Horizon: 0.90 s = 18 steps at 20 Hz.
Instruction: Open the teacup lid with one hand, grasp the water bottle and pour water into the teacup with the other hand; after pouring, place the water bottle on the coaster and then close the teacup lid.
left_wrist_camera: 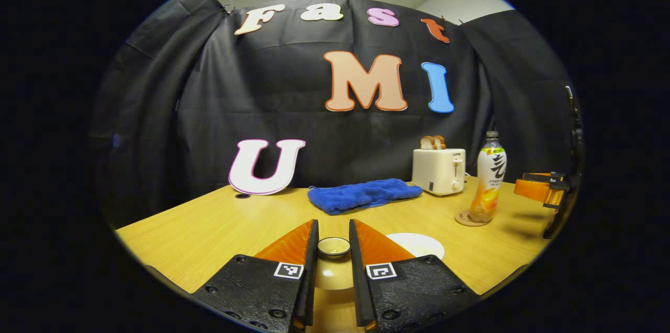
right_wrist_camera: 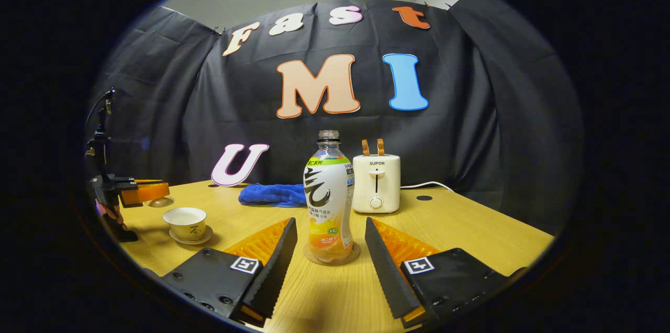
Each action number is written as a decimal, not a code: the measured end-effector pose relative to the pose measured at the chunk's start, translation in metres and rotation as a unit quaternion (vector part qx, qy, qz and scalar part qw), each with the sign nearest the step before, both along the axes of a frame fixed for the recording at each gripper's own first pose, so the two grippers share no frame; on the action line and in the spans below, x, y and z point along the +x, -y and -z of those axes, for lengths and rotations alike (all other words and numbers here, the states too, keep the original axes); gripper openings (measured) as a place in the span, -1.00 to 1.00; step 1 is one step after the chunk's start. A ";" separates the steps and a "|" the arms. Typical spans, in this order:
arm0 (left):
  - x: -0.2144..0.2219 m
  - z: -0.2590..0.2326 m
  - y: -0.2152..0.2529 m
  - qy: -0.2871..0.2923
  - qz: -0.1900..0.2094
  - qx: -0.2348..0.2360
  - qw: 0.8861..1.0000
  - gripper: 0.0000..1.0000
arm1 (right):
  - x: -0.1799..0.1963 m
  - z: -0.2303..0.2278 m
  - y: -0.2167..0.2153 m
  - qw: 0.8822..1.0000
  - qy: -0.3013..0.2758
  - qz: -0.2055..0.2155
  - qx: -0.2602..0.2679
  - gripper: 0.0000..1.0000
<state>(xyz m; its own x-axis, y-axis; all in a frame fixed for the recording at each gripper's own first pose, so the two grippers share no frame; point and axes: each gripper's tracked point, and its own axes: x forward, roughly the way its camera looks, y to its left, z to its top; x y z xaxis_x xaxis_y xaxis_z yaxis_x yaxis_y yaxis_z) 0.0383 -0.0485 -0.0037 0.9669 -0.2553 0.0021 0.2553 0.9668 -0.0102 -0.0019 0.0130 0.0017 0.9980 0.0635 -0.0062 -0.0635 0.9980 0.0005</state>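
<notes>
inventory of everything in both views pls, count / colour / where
teacup lid: 1, pale with dark-rimmed knob, held between the left gripper's fingers, off the cup
teacup: 1, cream, uncovered, on its saucer at table left
saucer: 1, cream, under the teacup
water bottle: 1, clear with white/orange label, no cap on it, upright on the coaster
coaster: 1, brown, under the bottle
toaster: 1, cream, table rear, two bread slices in its slots
towel: 1, blue, table rear
table: 1, light wood
left gripper: 1, shut on the lid knob
right gripper: 1, open, either side of the bottle, not touching
</notes>
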 end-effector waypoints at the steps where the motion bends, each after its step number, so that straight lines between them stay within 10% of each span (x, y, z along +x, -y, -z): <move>1: 0.001 0.000 0.009 -0.001 0.013 0.001 1.000 -0.43 | -0.001 0.000 0.000 1.000 0.000 0.001 0.000 0.68; 18: -0.002 0.004 0.073 -0.008 0.151 0.008 0.989 -0.43 | -0.001 -0.001 0.000 1.000 -0.001 0.001 0.000 0.60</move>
